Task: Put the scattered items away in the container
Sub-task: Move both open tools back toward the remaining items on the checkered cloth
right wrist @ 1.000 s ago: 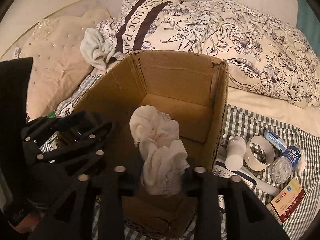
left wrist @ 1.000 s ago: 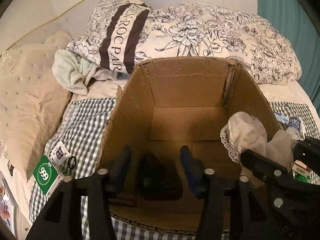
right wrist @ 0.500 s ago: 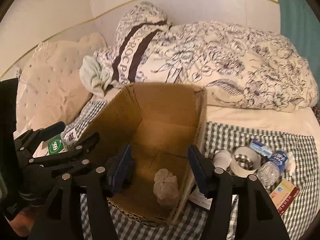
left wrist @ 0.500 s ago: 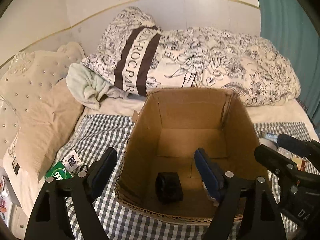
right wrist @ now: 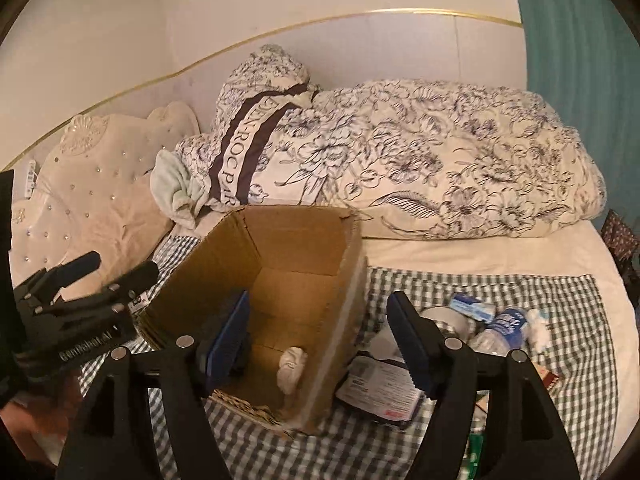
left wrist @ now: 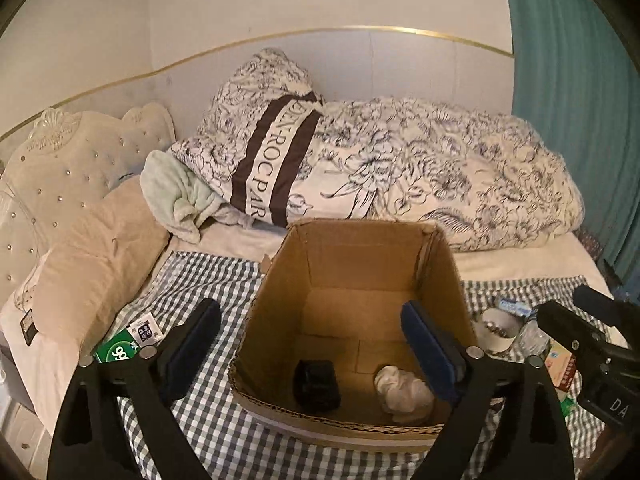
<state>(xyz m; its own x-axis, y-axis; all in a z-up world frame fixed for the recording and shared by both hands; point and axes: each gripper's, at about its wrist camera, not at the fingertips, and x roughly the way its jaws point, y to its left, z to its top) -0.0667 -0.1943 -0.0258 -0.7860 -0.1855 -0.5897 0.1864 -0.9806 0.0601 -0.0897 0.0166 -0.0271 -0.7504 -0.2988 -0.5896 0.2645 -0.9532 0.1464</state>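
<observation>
Left gripper [left wrist: 312,344] jaws apart, opening, nothing held. Right gripper [right wrist: 320,336] same: opening, empty, straddling the box's right wall. Cardboard box [left wrist: 280,300] on checked cloth [left wrist: 192,280] holds black item [left wrist: 317,385] and white cloth ball [left wrist: 402,389]. Bottle [right wrist: 502,330], tape roll [left wrist: 498,328], packets lie right of box.

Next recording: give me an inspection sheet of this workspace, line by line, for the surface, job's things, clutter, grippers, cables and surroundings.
Surface: checked cloth on a bed.
Job's things: cardboard box holds a black item and white cloth; water bottle, tape roll, green packet lie outside.
Clutter: more packets right of the box.
Grippers: left gripper and right gripper opening, nothing between the jaws.
Cables: nothing seen.
Surroundings: floral duvet, headboard, teal curtain.
</observation>
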